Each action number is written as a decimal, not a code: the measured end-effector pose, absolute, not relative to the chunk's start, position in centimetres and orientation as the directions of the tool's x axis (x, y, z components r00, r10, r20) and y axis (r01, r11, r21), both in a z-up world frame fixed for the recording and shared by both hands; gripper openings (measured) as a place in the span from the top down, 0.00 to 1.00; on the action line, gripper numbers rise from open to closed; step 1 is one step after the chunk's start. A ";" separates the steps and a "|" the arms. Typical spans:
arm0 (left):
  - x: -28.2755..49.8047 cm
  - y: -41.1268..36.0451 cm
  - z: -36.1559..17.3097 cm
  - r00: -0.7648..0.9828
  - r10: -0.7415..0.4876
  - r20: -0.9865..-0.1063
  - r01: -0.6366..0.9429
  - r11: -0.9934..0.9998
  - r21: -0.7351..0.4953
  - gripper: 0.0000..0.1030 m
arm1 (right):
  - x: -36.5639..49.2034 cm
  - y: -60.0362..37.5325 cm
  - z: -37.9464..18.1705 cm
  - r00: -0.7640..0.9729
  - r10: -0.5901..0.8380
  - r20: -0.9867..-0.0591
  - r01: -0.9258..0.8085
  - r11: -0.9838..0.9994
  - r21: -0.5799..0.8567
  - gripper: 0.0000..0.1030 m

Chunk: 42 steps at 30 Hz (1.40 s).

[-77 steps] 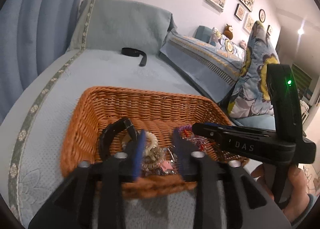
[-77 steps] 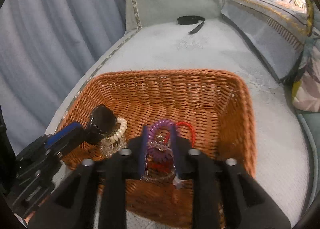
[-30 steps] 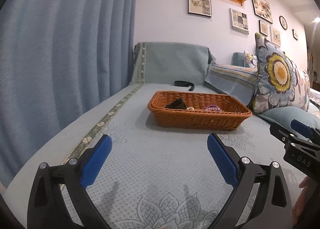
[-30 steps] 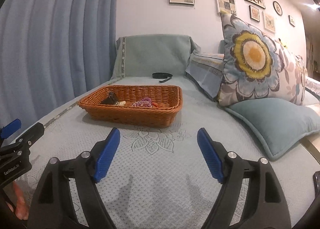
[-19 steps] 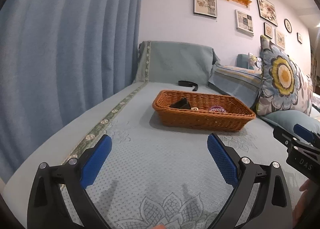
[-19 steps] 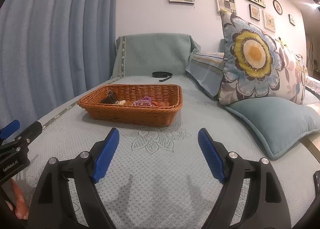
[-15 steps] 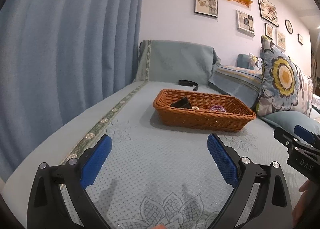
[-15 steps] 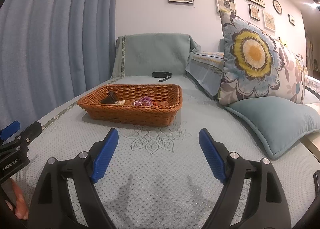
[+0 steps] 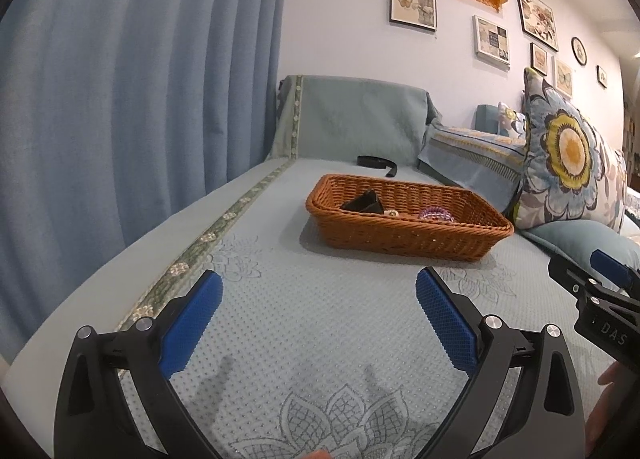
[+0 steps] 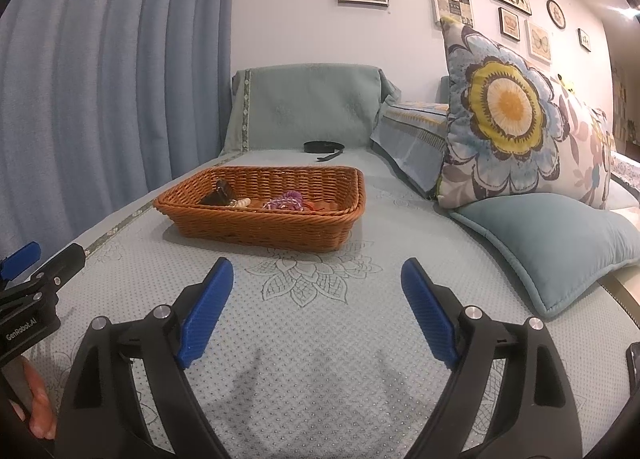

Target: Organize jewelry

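Both grippers withdrawn from basket [image 9: 404, 235] | now well ahead | spread empty

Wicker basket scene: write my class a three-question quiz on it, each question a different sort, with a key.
1. True or false: the left gripper is open.
2. The purple hair tie lies: A) in the basket B) on the sofa cover C) in the right gripper.
3. Fill in: the black strap lies ___ the basket, on the far side.

Key: 1 true; 2 A; 3 outside.
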State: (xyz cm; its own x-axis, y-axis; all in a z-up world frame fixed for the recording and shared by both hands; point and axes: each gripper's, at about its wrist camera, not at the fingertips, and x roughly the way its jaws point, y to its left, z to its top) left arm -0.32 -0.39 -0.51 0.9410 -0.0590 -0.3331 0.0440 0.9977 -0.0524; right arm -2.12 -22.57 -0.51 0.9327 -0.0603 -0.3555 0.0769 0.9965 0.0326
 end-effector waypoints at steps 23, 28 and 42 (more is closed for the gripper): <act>-0.2 -0.5 -0.5 0.939 -0.058 -0.340 0.044 0.998 -0.049 0.08 | -2.1 -22.7 -0.5 0.932 -0.065 -0.358 0.082 0.996 0.033 0.21; -0.2 -0.5 -0.6 0.937 -0.058 -0.344 0.044 0.998 -0.049 0.08 | -2.0 -22.7 -0.5 0.931 -0.065 -0.358 0.082 0.996 0.032 0.21; -0.2 -0.6 -0.7 0.937 -0.057 -0.345 0.043 0.998 -0.048 0.08 | -2.0 -22.7 -0.6 0.930 -0.065 -0.361 0.082 0.996 0.032 0.21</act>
